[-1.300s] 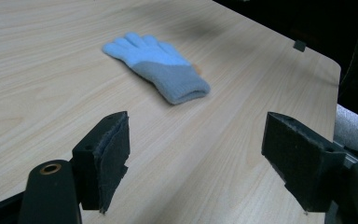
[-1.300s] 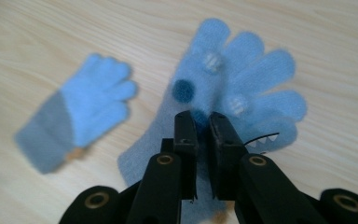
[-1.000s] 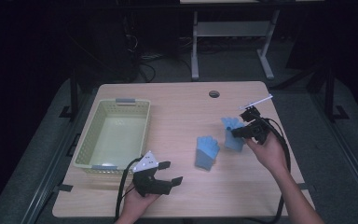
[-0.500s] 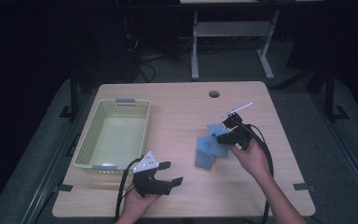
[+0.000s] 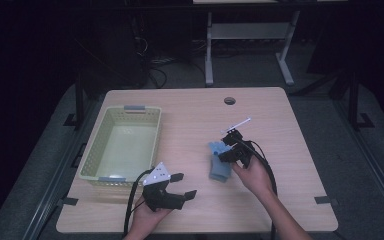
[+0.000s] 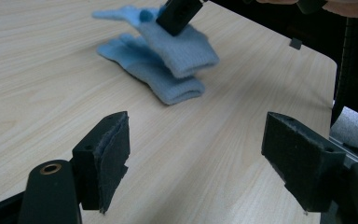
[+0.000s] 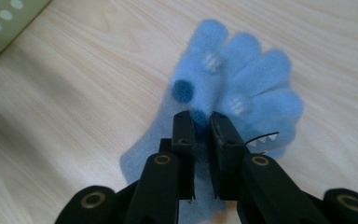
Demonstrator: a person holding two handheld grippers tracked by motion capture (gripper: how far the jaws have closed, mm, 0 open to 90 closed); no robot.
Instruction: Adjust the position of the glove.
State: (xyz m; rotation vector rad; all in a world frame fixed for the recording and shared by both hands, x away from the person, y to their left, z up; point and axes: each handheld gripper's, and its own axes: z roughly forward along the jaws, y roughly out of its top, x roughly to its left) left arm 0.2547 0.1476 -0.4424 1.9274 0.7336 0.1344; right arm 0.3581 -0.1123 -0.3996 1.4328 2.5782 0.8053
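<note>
A pale green basket [image 5: 121, 145] sits beyond and to the left of the left gripper [image 5: 176, 189]; its floor looks bare, with nothing lying inside. A corner of the same basket shows at the upper left of the right gripper view, just past the glove.

The right gripper [image 7: 202, 135] is clenched on a light blue glove [image 7: 223, 93], pinching the knit near the palm, with the glove's fingers fanning out beyond the jaws. In the left gripper view this glove [image 6: 177, 44] hangs lifted and slightly blurred, right above a second blue glove [image 6: 154, 74] that lies flat on the table [image 5: 190, 115]. In the high view the two gloves overlap just left of the right gripper [image 5: 228, 151], so their outlines merge.

The left gripper [image 6: 196, 154] stands released, jaws wide apart over bare wood, well short of the gloves. Small dark and white patches mark the held glove; no readable writing or brand appears anywhere.
</note>
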